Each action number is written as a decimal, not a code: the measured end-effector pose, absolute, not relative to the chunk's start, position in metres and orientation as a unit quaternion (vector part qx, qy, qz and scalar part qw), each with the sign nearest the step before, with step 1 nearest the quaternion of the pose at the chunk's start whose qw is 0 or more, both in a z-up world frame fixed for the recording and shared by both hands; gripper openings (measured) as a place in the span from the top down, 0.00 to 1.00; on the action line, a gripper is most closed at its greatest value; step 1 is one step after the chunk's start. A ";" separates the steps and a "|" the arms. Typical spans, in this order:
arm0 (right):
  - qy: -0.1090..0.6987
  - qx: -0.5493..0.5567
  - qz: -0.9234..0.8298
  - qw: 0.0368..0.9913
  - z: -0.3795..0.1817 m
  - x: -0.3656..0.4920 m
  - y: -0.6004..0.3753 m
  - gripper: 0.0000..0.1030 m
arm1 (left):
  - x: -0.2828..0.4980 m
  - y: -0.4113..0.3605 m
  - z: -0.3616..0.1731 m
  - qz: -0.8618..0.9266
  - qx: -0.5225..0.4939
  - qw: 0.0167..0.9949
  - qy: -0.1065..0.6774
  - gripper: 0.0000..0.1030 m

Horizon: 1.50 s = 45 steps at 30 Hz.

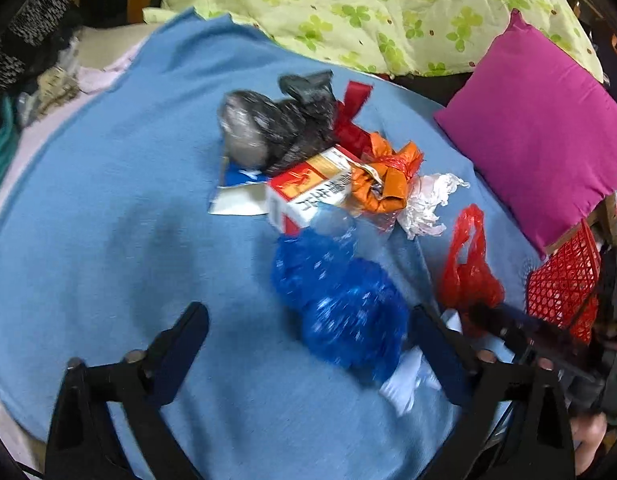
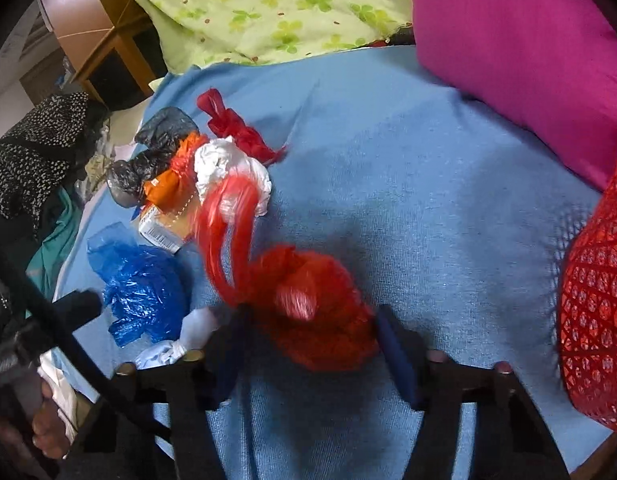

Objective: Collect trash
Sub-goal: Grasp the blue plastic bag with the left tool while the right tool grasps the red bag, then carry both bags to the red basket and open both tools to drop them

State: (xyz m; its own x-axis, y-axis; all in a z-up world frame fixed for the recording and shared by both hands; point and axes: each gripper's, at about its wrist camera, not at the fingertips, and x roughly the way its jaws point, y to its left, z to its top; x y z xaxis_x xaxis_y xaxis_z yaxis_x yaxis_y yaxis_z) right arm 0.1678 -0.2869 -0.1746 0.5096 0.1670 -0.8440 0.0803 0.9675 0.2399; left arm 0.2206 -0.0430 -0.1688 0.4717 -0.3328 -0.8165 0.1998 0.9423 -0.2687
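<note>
Pickup step: right gripper (image 2: 308, 344) jaws part-spread around the red bag (image 2: 312, 304) mid-bed, pads w/ no visible pinch yet, left gripper (image 1: 308, 340) jaws wide over the blue bag (image 1: 340, 300); next, squeeze & lift.

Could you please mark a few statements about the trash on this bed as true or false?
1. The crumpled blue plastic bag lies on the light blue blanket. True.
2. The magenta pillow is buried under the trash. False: it sits apart, beside the pile.
3. The red plastic bag lies between the right tool's fingers. True.
4. The red mesh basket is full of trash. False: no trash shows in it.
</note>
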 end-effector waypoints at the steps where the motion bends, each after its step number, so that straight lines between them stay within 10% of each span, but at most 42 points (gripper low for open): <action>1: 0.498 0.127 0.027 0.857 -0.177 0.168 -0.288 0.49 | 0.225 -0.046 -0.173 -0.163 -0.073 0.848 0.500 0.22; 6: 0.493 0.120 0.024 0.862 -0.176 0.166 -0.287 0.59 | 0.232 -0.052 -0.183 -0.217 -0.103 0.825 0.511 0.51; 12: 0.455 0.116 0.023 0.883 -0.157 0.155 -0.286 0.61 | 0.221 -0.046 -0.173 -0.211 -0.091 0.839 0.492 0.63; 32: 0.144 0.226 -0.079 0.960 -0.043 0.013 -0.396 0.61 | 0.126 -0.163 -0.010 -0.352 0.019 0.868 0.349 0.65; 45: 0.137 0.374 -0.161 0.903 -0.070 -0.036 -0.516 0.57 | 0.113 -0.324 -0.018 -0.444 0.090 0.815 0.361 0.58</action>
